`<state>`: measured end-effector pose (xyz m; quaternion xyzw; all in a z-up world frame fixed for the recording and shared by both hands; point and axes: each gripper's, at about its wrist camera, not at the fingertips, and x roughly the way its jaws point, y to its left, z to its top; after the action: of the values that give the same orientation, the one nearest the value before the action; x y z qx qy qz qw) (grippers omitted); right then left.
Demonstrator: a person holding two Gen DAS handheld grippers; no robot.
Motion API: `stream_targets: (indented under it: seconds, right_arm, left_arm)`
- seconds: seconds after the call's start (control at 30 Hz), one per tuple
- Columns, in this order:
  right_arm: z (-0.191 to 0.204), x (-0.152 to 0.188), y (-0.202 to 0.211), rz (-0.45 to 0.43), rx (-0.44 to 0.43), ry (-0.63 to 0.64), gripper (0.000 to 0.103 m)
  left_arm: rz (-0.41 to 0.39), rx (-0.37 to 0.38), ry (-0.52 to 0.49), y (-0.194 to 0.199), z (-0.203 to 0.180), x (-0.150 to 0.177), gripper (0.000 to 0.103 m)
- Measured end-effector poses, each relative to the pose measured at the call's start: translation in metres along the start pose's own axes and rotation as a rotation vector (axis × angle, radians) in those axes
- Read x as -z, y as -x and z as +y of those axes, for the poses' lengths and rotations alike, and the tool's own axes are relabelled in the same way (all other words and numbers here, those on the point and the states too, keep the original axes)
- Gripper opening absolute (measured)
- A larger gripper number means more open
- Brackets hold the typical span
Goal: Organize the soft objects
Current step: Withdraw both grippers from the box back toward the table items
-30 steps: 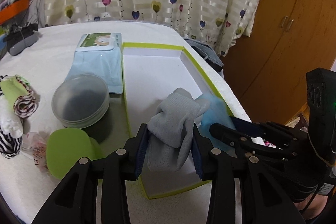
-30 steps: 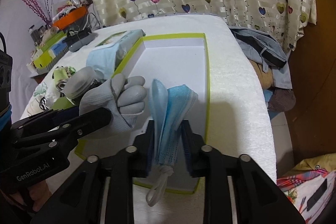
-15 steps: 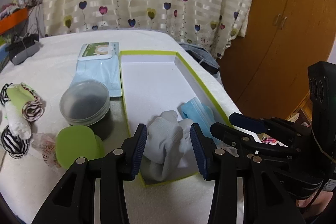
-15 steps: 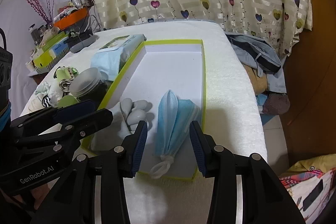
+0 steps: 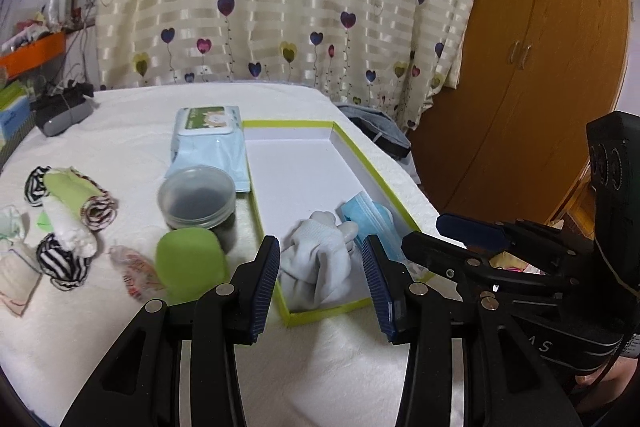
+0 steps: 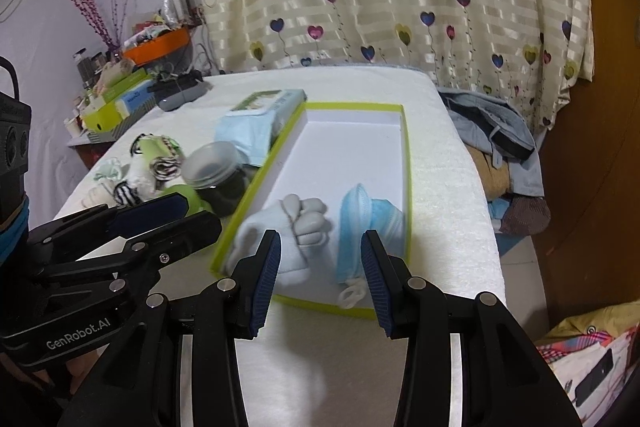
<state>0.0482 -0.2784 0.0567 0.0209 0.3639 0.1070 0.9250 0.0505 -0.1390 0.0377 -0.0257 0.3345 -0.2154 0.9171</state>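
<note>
Glove [image 5: 316, 259] and mask [image 5: 370, 223] now lie loose in the box [image 5: 396, 197], both let go.

A second ago we held the glove in the left gripper [image 5: 324, 281] and the mask in the right gripper [image 6: 320, 273]; now both grippers stand wide with nothing between the pads, drawn back and up from the box's near end. We judge this pair stowed, with the socks [image 5: 70, 215] off to the left gripper's left next in line. The glove sits just ahead of the left gripper, bunched, its fingers pointing away from us toward the far end. The mask lies beside it on the right, its long axis running along the box, ear loop [image 6: 352, 293] at the near end by the right gripper.
</note>
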Motion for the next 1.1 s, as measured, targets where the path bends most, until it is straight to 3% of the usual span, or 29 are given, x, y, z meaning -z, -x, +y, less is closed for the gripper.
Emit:
stream_targets:
  seconds: [0.7, 0.93, 1.1]
  right_arm:
    - [0.056, 0.003, 0.027, -0.126, -0.117, 0.138, 0.043]
    - [0.073, 0.006, 0.023, -0.104, -0.156, 0.172, 0.044]
    - [0.083, 0.009, 0.018, -0.087, -0.195, 0.192, 0.049]
  left_arm:
    - [-0.066, -0.077, 0.054, 0.052, 0.033, 0.016, 0.042]
    - [-0.074, -0.117, 0.085, 0.062, 0.049, 0.024, 0.042]
    - [-0.081, -0.146, 0.112, 0.069, 0.061, 0.030, 0.042]
